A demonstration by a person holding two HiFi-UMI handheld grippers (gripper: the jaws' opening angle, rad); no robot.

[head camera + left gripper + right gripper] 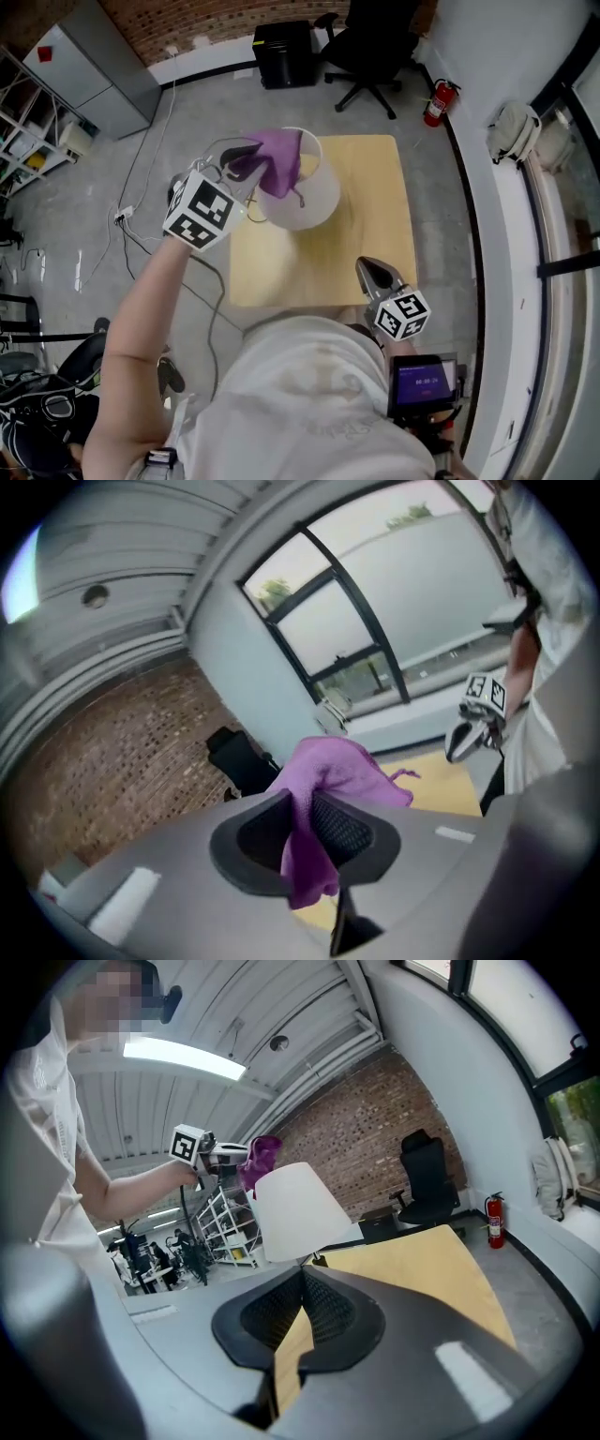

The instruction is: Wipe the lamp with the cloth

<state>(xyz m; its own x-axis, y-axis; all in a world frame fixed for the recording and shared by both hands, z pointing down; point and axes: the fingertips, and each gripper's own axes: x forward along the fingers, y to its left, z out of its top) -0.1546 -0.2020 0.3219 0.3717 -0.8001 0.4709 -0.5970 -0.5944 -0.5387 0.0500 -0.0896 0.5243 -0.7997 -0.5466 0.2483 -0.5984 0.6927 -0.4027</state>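
A lamp with a white shade [300, 192] stands on the left half of a light wooden table [375, 206]. My left gripper [246, 157] is shut on a purple cloth [278, 157], which it holds at the shade's top rim on the far left side. In the left gripper view the cloth [323, 780] bulges out between the jaws of the left gripper [302, 803]. My right gripper [366, 265] hovers over the table's near edge, shut with nothing in it. The right gripper view shows the shade [295, 1208], the cloth [262, 1155] and the left gripper [225, 1155] at its top.
A black office chair [370, 47] and a black box [284, 53] stand beyond the table. A red fire extinguisher [439, 101] stands by the right wall. Left are a grey cabinet [94, 66], shelves and floor cables [131, 216].
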